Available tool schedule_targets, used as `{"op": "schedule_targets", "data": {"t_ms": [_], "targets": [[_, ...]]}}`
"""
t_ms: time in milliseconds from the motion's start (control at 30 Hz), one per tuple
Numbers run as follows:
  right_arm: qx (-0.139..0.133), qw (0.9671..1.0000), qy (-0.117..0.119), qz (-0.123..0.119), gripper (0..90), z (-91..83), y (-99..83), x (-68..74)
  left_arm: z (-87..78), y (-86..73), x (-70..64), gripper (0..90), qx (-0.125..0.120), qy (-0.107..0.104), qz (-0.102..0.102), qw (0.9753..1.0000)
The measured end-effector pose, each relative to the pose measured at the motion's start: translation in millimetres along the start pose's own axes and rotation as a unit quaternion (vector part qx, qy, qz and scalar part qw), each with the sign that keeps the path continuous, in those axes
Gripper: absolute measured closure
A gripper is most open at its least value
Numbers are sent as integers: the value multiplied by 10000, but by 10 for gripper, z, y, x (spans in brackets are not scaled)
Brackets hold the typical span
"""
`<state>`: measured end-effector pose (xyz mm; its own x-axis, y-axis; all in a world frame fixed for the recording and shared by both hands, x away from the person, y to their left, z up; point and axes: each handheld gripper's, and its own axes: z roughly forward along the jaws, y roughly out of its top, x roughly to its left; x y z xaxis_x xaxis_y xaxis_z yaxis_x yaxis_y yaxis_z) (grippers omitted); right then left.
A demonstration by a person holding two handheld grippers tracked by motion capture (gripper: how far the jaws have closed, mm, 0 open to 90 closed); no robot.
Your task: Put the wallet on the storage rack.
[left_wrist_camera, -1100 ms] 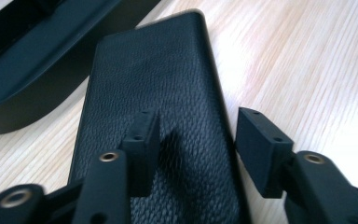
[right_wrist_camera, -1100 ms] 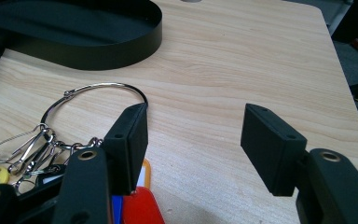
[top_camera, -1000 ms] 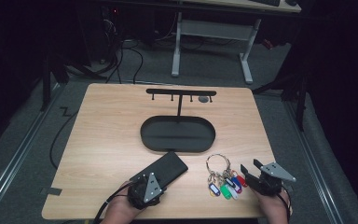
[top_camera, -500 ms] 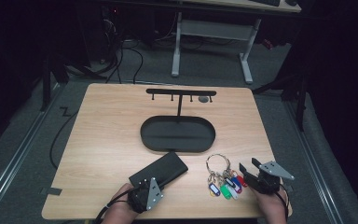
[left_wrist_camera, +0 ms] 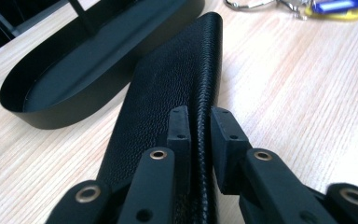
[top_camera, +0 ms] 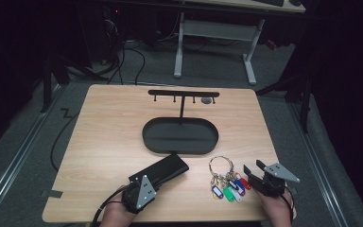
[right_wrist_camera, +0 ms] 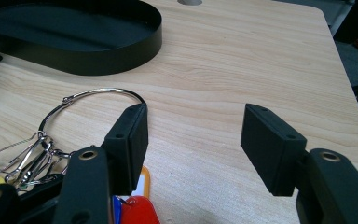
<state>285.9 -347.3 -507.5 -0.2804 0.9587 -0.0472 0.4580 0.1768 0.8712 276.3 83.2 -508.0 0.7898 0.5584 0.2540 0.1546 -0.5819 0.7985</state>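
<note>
Left tool [left_wrist_camera: 198,126] sits at the near-left part of the wooden surface [top_camera: 113,123], jaws narrowed onto the near end of the black leather case [left_wrist_camera: 168,88], gripping its stitched edge. Case lies flat; long axis runs diagonally, far end pointing toward the black oval tray [top_camera: 179,136] and stopping just short of its near rim. Open room remains left of the case out to the surface edge.

Right tool [right_wrist_camera: 193,140] rests near the front-right edge, jaws wide, holding nothing. Key ring [right_wrist_camera: 95,95] with coloured tags [top_camera: 229,189] lies just beside its left jaw; possibly touching, contact unclear. Bare wood beyond, toward the far right corner.
</note>
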Motion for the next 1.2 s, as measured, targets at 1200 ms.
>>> {"op": "schedule_targets", "data": {"t_ms": [1200], "targets": [[30,10000,44,24,420,14,-5,-10,-354,-85,472,814,-850,-349,-1453,9851]]}}
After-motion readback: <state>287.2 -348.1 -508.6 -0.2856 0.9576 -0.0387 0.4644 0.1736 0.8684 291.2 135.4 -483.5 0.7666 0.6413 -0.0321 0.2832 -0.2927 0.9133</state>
